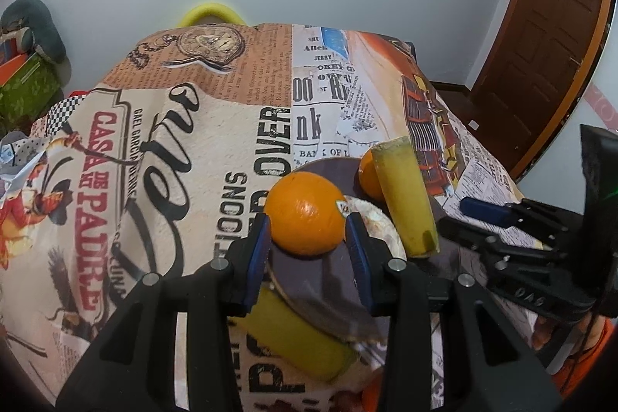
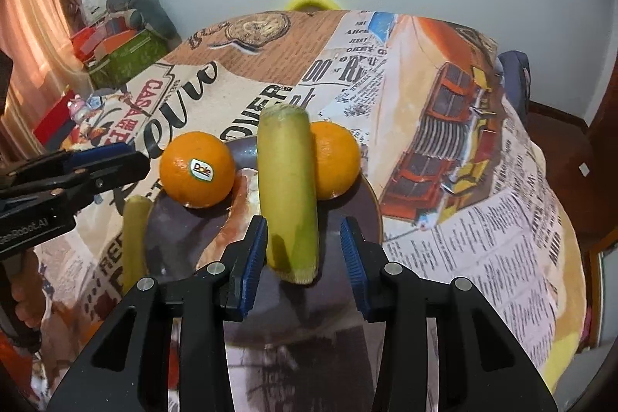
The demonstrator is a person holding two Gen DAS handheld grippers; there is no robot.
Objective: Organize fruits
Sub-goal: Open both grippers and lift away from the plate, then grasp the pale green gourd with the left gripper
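Clearly the step in hand is gathering fruit onto the plate point(image 2: 370, 203), a dark round dish lying on the printed tablecloth point(image 2: 483, 219); on the plate sit a stickered orange point(image 2: 197, 169) toward its left rim, a second orange point(image 2: 335, 161) toward its far right, and a long yellow-green banana piece point(image 2: 287, 192) lying between them, touching the second orange; another banana piece point(image 2: 133, 238) lies just off the plate's left rim, partly under its edge in the left wrist view. The left gripper point(image 1: 307, 238) has its jaws on either side of the stickered orange point(image 1: 307, 213), the blue pads touching or almost touching the skin; I cannot tell whether they are truly clamped on it or just bracketing it. The right gripper point(image 2: 305, 250) has its jaws apart, straddling the near end of the banana piece on the plate, with a clear gap on the right side and nothing gripped. By my judgement the plate is mostly filled and the piece off its left rim is what remains; the next move calls for one gripper to let go of or clear the plate's fruit, reach to that rim, close on the stray piece along its narrow width, and lift it in without nudging the oranges into a roll.
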